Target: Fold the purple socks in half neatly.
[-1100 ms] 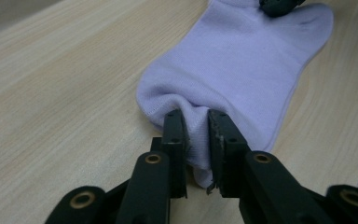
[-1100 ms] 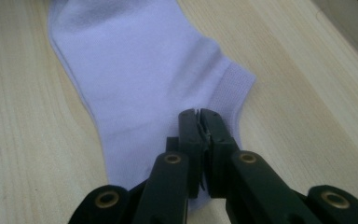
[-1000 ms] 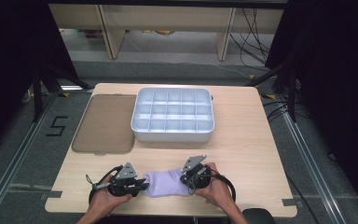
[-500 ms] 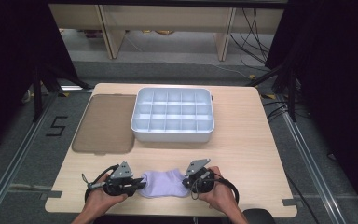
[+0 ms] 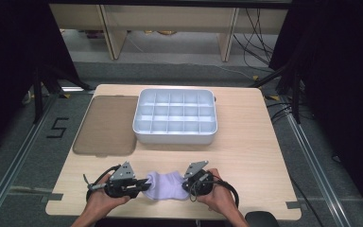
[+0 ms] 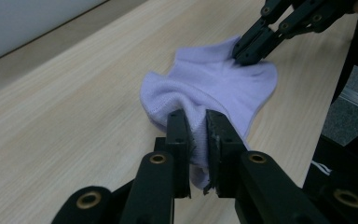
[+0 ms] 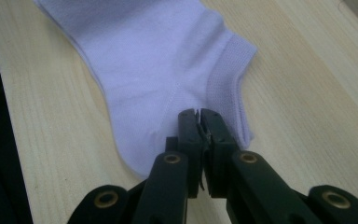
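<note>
Both grippers are pinching the lavender sock (image 5: 164,185) at the table's (image 5: 246,156) near edge, left gripper (image 6: 196,122) clamped on one end and right gripper (image 7: 199,117) on the other, while the white compartment tray (image 5: 175,116) behind sits with bare cells, brown lid (image 5: 106,125) just beside it.

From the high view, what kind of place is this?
Probably a lab data-collection station, not a home: a bare wooden table on a dark floor with a taped number "5", loose cables behind, and black curtains at the sides.
</note>
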The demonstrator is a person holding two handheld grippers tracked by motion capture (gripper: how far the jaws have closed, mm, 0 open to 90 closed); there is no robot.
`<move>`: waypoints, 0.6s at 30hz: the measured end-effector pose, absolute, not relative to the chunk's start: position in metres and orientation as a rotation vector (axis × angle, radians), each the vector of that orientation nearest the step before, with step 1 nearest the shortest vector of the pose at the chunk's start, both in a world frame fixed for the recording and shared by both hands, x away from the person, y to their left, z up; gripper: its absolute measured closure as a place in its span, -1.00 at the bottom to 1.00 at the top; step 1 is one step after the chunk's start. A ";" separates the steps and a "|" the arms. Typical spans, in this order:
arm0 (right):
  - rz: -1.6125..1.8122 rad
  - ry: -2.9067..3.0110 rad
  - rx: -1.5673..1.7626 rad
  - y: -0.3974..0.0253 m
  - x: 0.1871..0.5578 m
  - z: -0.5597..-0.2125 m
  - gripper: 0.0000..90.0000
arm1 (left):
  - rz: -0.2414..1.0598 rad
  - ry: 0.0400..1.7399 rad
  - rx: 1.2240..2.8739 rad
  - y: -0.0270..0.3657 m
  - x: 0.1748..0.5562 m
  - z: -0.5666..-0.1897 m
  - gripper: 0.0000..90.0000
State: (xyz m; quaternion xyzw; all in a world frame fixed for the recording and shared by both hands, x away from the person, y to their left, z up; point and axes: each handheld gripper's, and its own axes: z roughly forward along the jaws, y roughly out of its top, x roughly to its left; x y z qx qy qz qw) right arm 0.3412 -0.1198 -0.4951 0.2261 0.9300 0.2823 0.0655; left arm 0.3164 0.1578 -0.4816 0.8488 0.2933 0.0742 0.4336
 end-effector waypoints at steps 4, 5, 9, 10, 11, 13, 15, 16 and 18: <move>0.864 2.810 0.686 -0.120 0.342 -0.496 0.95 | 0.159 0.726 2.108 0.149 0.318 -0.480 0.78; 0.867 2.811 0.685 -0.120 0.342 -0.496 0.95 | 0.165 0.716 2.111 0.147 0.318 -0.480 0.78; 0.858 2.810 0.703 -0.120 0.341 -0.495 0.95 | 0.149 0.723 2.121 0.136 0.322 -0.481 0.77; 0.847 2.805 0.737 -0.120 0.340 -0.495 0.95 | 0.150 0.710 2.129 0.134 0.323 -0.481 0.77; 0.847 2.805 0.738 -0.120 0.340 -0.495 0.95 | 0.150 0.727 2.136 0.131 0.324 -0.481 0.77; 0.848 2.802 0.738 -0.120 0.340 -0.495 0.95 | 0.146 0.717 2.139 0.126 0.326 -0.482 0.77; 0.878 2.798 0.684 -0.121 0.343 -0.496 0.95 | 0.143 0.705 2.142 0.121 0.328 -0.482 0.77; 0.872 2.799 0.681 -0.121 0.343 -0.496 0.95 | 0.139 0.702 2.142 0.117 0.329 -0.482 0.77; 0.885 2.795 0.688 -0.120 0.343 -0.497 0.95 | 0.133 0.705 2.159 0.112 0.330 -0.484 0.77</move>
